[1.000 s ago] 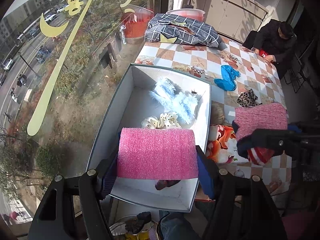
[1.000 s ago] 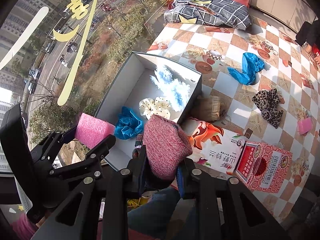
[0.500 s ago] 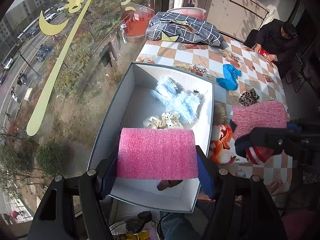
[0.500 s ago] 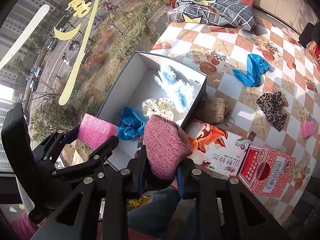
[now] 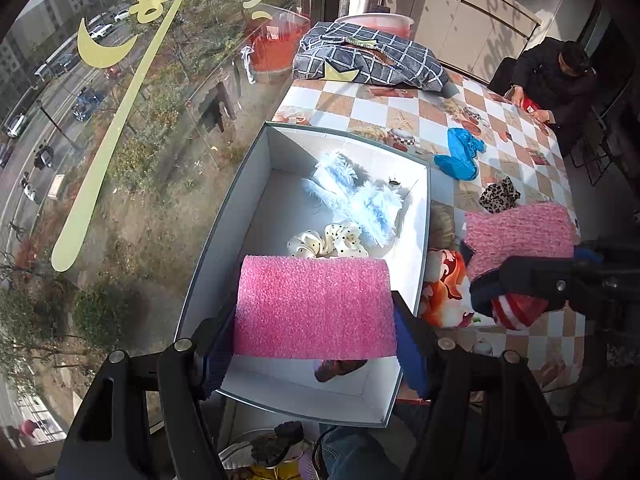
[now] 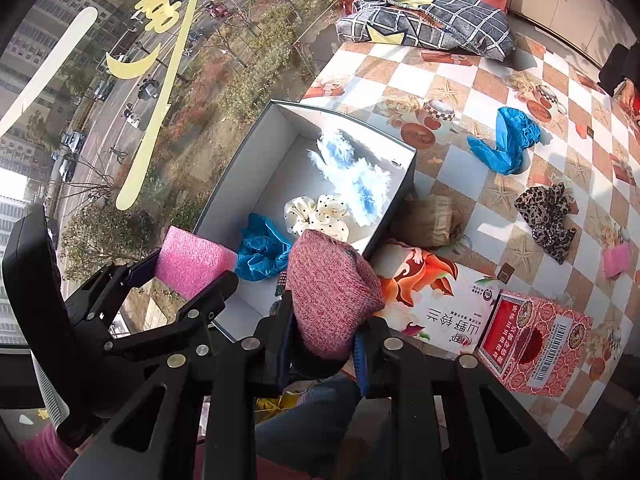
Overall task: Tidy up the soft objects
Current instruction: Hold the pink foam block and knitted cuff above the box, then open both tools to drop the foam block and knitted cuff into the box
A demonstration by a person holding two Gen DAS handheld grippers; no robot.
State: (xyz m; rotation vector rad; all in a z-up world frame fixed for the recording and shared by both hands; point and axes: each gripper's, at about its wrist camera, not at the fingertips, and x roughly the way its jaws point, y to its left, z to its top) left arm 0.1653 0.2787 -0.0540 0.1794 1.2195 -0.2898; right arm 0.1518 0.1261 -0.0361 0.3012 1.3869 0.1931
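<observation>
My left gripper [image 5: 314, 312] is shut on a pink foam block [image 5: 314, 306], held above the near end of an open white box [image 5: 248, 184]. Inside the box lie a fluffy blue piece [image 5: 356, 196], a cream polka-dot scrunchie [image 5: 332, 240] and a crumpled blue cloth [image 6: 262, 248]. My right gripper [image 6: 324, 320] is shut on a pink-red knitted piece [image 6: 332, 288], hanging over the box's right near corner. In the right wrist view the left gripper [image 6: 188, 268] and its foam block [image 6: 192, 260] show at the left.
On the checked tablecloth lie a blue shoe cover [image 6: 504, 140], a leopard scrunchie [image 6: 548, 216] and a tan bundle [image 6: 430, 220]. A flat printed carton [image 6: 432, 296] and a red carton [image 6: 536, 344] sit near the front. A checked cushion [image 5: 368, 60] lies at the far end; a person [image 5: 556, 72] sits there. A window runs along the left.
</observation>
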